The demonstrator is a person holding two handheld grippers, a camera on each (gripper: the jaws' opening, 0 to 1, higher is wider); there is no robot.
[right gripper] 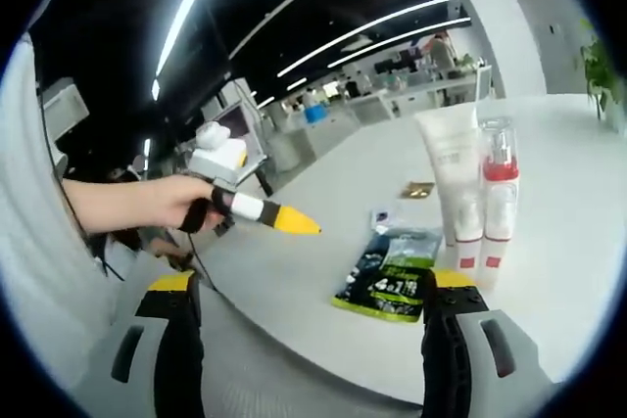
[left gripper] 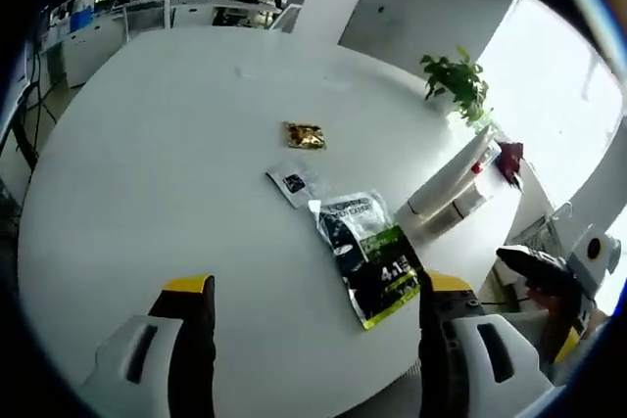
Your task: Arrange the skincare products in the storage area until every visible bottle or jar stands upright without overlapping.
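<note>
A white tube [right gripper: 446,159] and a clear-capped bottle with a red band [right gripper: 498,193] stand side by side on the white table [right gripper: 558,242], touching or nearly so. In the left gripper view the same tube [left gripper: 446,183] and bottle [left gripper: 477,165] are at the table's right edge. A black and green pouch [left gripper: 372,256] lies flat near them, with a small white sachet [left gripper: 293,183] and a gold sachet [left gripper: 305,135] beyond. My left gripper [left gripper: 316,286] hovers open above the table. My right gripper [right gripper: 311,283] is open off the table's edge, short of the pouch [right gripper: 392,281].
A potted plant [left gripper: 458,80] stands at the table's far edge. A person's hand holds the left gripper [right gripper: 245,208] to the left. Desks and monitors [left gripper: 147,7] fill the room behind. The wide left half of the table [left gripper: 147,163] is bare.
</note>
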